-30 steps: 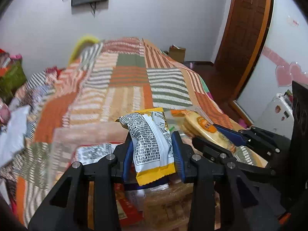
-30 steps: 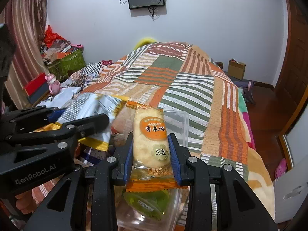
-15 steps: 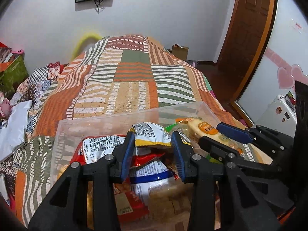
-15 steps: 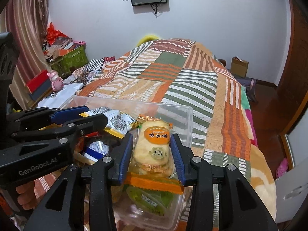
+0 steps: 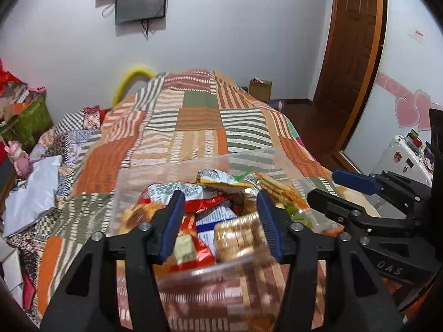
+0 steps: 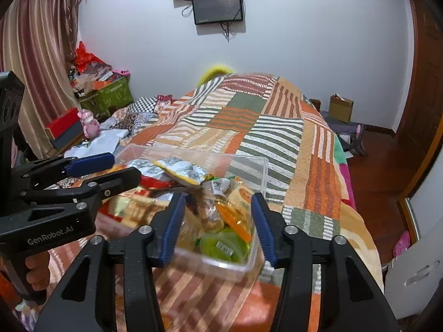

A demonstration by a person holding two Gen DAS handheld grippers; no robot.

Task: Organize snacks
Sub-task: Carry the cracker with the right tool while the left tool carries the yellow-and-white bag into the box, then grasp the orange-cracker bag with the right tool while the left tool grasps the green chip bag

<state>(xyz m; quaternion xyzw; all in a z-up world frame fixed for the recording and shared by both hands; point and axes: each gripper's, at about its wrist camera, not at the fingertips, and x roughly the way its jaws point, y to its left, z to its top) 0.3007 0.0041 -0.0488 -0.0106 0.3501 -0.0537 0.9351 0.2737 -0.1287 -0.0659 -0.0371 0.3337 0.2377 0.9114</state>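
Observation:
A clear plastic bin [image 5: 193, 163] sits on the patchwork bed, full of snack packets; it also shows in the right wrist view [image 6: 249, 163]. A yellow and silver packet [image 5: 218, 179] lies on top of the pile, also seen in the right wrist view [image 6: 182, 171]. A pale rice cracker packet [image 6: 241, 196] lies at the bin's right side. My left gripper [image 5: 220, 221] is open and empty above the bin's near edge. My right gripper [image 6: 216, 221] is open and empty above the bin's near right corner, with a green packet [image 6: 221, 244] below it.
The patchwork quilt [image 5: 199, 116] covers the bed. Clutter, a green box [image 6: 113, 96] and a pink toy [image 6: 90, 123] lie to the left. A wooden door [image 5: 351, 41] and a cardboard box [image 6: 340, 108] stand to the right. A screen [image 6: 217, 5] hangs on the far wall.
Both grippers lowered their packets into the bin, opened and let go, then drew back toward me. The yellow packet and the rice cracker packet now lie in the bin.

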